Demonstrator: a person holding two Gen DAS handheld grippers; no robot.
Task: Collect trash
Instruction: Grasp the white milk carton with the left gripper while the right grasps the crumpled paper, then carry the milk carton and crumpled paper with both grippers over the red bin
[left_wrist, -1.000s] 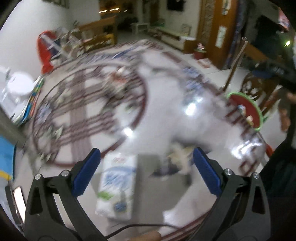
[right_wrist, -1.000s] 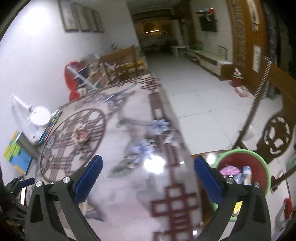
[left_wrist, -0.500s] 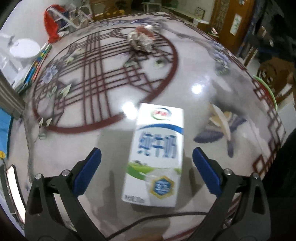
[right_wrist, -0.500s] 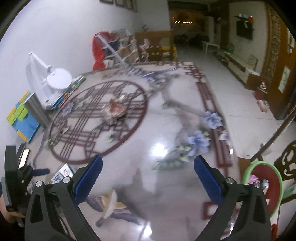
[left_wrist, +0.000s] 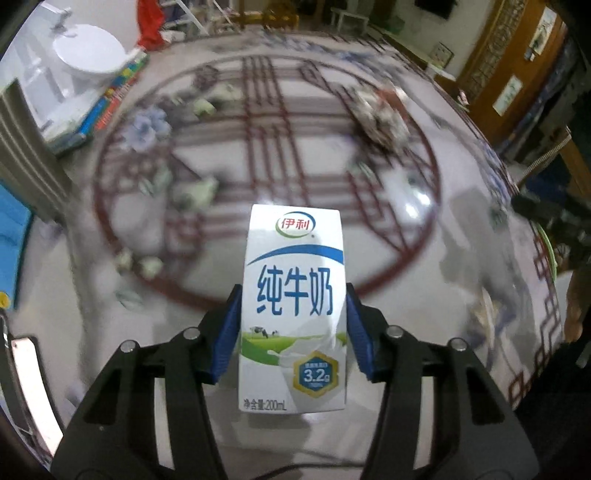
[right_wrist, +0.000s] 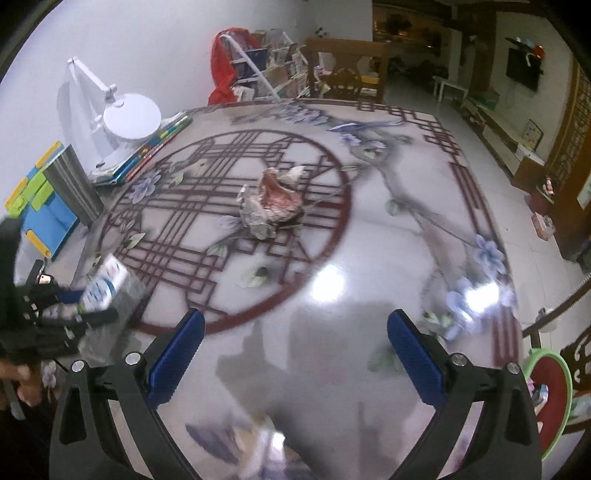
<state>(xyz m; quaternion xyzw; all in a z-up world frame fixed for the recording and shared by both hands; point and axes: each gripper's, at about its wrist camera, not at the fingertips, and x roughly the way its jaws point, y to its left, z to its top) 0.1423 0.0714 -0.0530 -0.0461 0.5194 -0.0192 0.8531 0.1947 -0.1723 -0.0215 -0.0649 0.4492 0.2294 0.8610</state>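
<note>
So the big change: half a second back the left gripper (left_wrist: 293, 328) was spread wide with the milk carton (left_wrist: 293, 314) just sitting loose between its fingers (left_wrist: 231, 332), and now they've just been closing and the blue pads are pressed against both sides of it. It looks like the grab is made, though the carton still seems to be resting on the glossy patterned surface (left_wrist: 388, 229), near its front-left part, so I'd say the lift hasn't happened yet. Meanwhile the right gripper (right_wrist: 295, 350) has swung round toward the middle, its fingers wide apart with nothing in them, and the crumpled wrapper (right_wrist: 271, 203) sits well ahead of it, untouched. The red bin with the green rim (right_wrist: 554, 387) is down off the right edge, so that's probably where the carton goes next.
</note>
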